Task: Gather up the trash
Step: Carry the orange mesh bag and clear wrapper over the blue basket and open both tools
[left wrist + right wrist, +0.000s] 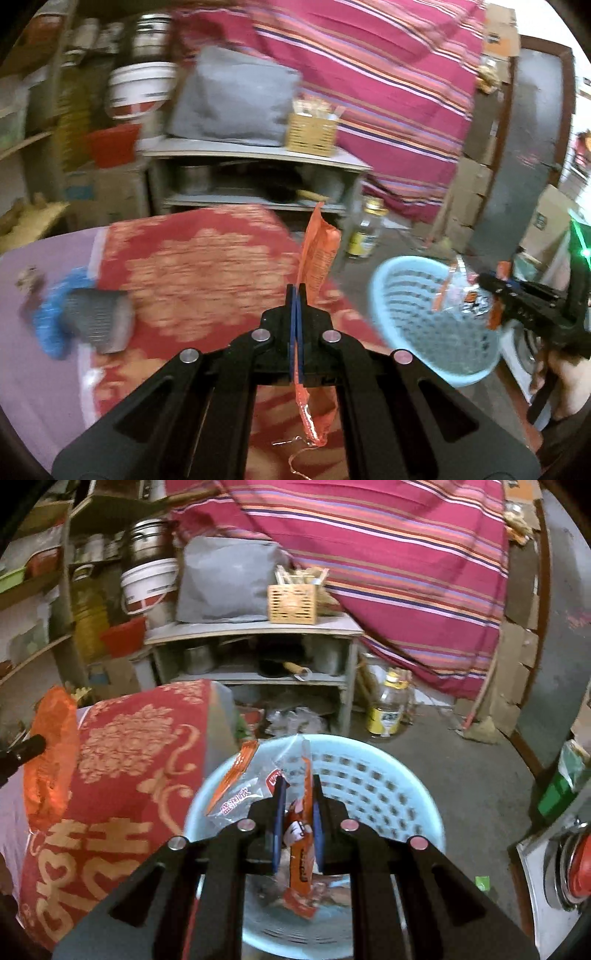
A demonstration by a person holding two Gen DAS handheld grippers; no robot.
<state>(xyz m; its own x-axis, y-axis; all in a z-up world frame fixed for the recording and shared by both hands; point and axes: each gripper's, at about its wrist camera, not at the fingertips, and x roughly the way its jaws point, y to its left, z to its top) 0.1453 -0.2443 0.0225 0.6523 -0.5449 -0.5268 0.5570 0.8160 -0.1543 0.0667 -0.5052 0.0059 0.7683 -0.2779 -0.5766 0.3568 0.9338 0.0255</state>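
An orange wrapper (318, 246) stands clamped in the left tongs (296, 291) at frame centre, above the red patterned cloth (192, 273). The right tongs (298, 786) pinch a clear-and-orange packet (301, 834) over the pale blue basket (384, 775), lower centre. Only the right view shows the packet's red Chinese print, too small to read; only the left shows a blue brush (79, 317) at left.

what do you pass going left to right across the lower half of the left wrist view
blue brush → red patterned cloth → orange wrapper in the left gripper → light blue basket → right gripper holding wrappers
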